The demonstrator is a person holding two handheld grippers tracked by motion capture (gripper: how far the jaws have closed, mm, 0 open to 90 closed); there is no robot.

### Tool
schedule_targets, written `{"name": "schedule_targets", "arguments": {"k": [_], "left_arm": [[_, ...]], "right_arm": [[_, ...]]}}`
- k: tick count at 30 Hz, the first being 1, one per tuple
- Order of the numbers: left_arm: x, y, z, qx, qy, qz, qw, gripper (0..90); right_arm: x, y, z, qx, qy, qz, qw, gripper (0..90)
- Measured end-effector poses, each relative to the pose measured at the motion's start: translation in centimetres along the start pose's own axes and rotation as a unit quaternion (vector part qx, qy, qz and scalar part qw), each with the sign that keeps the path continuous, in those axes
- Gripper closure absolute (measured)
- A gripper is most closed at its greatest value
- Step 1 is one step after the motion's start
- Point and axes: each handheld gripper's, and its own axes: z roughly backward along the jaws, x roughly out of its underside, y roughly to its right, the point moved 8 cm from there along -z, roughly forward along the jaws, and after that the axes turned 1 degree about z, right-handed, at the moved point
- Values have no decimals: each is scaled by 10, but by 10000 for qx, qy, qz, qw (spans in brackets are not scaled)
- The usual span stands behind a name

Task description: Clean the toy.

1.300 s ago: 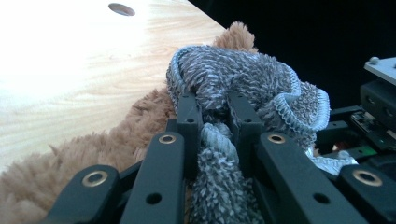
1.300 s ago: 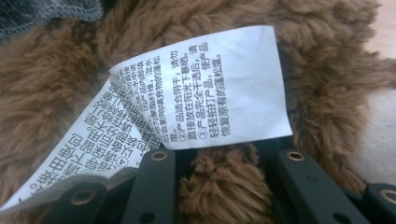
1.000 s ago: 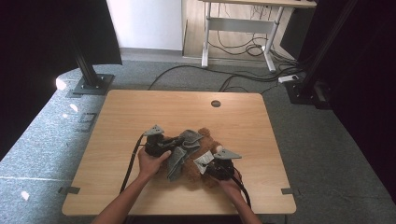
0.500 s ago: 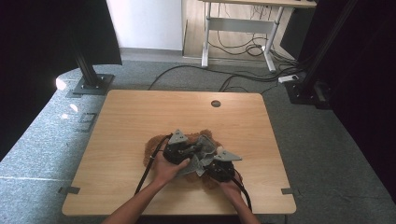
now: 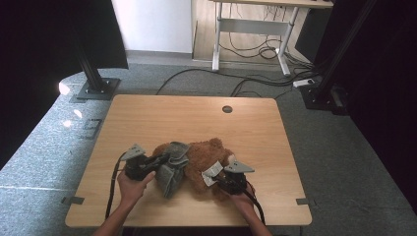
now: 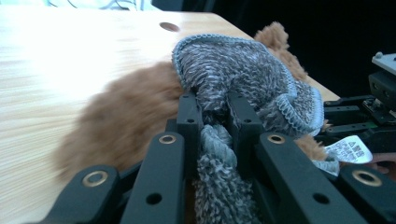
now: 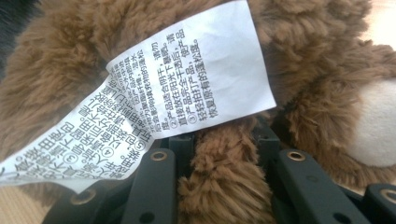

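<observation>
A brown teddy bear (image 5: pixel 204 160) lies on the wooden table (image 5: pixel 196 118), toward its near edge. Left of the bear, the left gripper (image 5: pixel 160 161) pinches the grey knitted cloth (image 5: pixel 173 164) draped over it. At the bear's right, the right gripper (image 5: pixel 220 177) clamps brown fur beside its white care label (image 5: pixel 211 174).
</observation>
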Motion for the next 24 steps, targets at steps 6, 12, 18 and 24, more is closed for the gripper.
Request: {"name": "schedule_targets", "arguments": {"k": [6, 12, 18, 24], "left_arm": [[8, -38, 23, -465, 43, 286, 9985, 774], [-4, -24, 21, 73, 285, 581, 9979, 775], [-36, 47, -17, 749, 181, -42, 9970, 774], [-36, 89, -75, 869, -316, -458, 9947, 772]], "right_arm": [[1, 0, 1, -39, -6, -52, 10000, 696], [1, 0, 0, -45, -7, -51, 10000, 697], [1, 0, 0, -54, 10, -42, 10000, 696], [1, -1, 0, -61, 20, -21, 10000, 696]]}}
